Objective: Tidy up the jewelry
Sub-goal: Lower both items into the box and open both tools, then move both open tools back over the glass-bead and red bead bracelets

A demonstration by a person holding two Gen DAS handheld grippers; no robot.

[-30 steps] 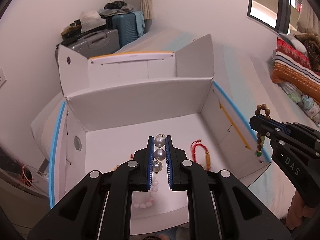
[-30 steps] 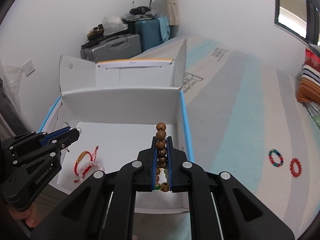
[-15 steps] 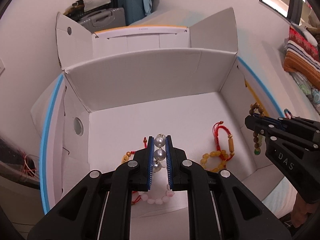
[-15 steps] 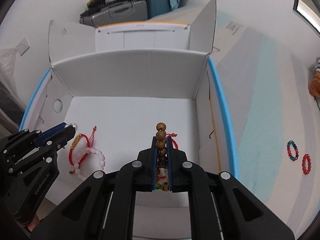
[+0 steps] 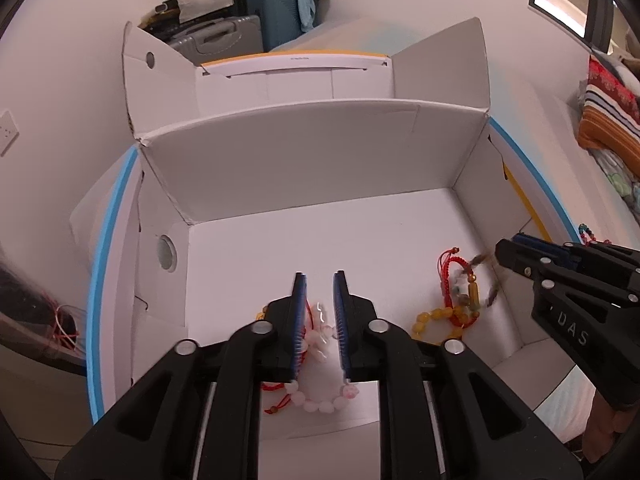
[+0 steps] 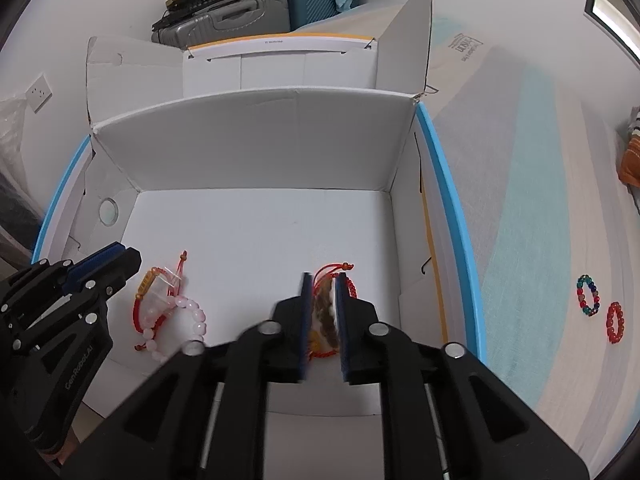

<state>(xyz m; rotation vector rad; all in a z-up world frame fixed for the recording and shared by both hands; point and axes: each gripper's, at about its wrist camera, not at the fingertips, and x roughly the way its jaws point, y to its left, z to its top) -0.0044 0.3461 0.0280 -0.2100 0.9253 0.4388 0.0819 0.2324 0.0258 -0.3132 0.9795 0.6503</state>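
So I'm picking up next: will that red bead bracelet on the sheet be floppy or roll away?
The red bead bracelet probably sags when lifted, being small beads on a string. It lies flat as a ring, so rolling seems unlikely. It looks light.

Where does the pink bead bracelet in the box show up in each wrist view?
Left wrist view: pink bead bracelet lies bottom centre, partly hidden behind the left gripper's fingers.
Right wrist view: bracelet lies lower left on the box floor, beside the left gripper.
Shared landmark: round hole in the white box's left wall.
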